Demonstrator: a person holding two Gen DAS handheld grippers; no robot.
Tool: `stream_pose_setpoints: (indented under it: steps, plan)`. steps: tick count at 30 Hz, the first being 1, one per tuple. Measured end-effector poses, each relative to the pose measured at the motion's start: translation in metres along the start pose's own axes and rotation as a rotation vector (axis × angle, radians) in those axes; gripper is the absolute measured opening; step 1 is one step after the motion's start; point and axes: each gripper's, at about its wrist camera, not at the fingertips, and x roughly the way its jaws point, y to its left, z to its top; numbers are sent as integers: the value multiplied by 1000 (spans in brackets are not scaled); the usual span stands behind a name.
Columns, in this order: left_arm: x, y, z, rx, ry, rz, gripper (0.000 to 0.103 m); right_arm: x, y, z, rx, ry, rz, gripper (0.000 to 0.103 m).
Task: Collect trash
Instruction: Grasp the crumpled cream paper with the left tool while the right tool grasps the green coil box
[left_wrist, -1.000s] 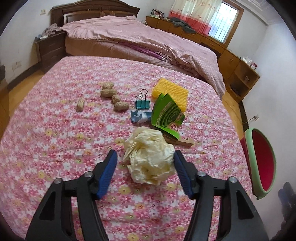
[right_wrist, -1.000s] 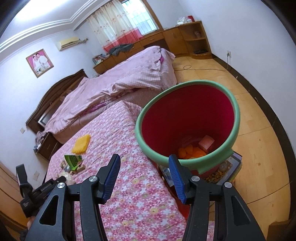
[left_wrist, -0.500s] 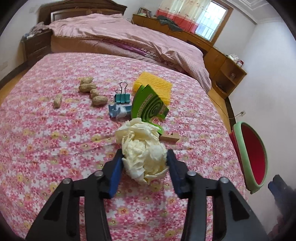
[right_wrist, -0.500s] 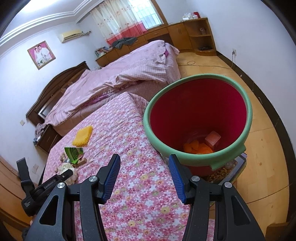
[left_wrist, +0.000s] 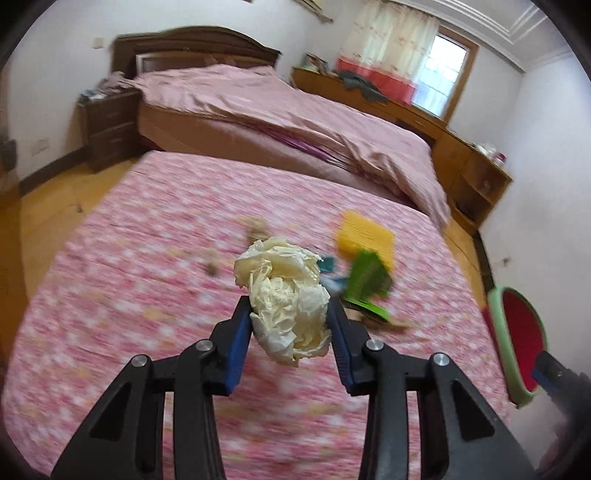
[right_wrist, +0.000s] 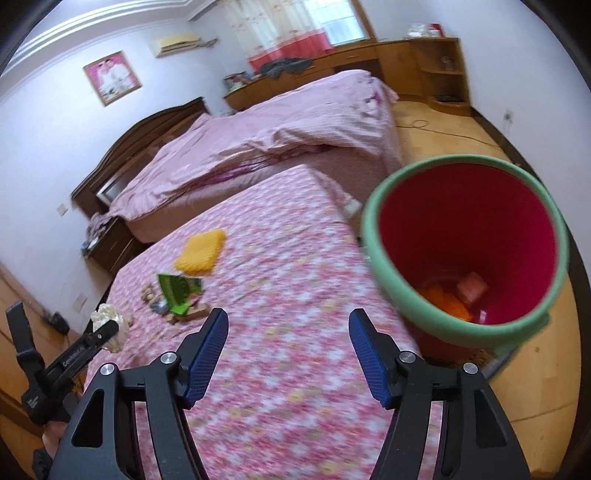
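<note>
Crumpled paper ball (left_wrist: 288, 299) sat clamped in the left gripper (left_wrist: 290, 325); the red bin (left_wrist: 517, 347) lay off to its right, nearer the right gripper (right_wrist: 288, 343), whose fingers stood apart and empty.

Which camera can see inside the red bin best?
The right wrist view: the bin opens toward it, showing orange scraps at its bottom. The left wrist view catches only a side-on sliver at its right edge.

White lettering runs along the left gripper (right_wrist: 105, 332) in the right wrist view, too blurred to read.
</note>
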Motion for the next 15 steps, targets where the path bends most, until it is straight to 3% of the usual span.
stream_pose_setpoints:
  steps: [7, 15]
  plan:
    - [2, 47, 1, -66, -10, 90, 41, 39, 46, 7, -75, 65, 56, 72]
    - [15, 85, -4, -120, -2, 153, 41, 103, 99, 2, -183, 200, 120, 72]
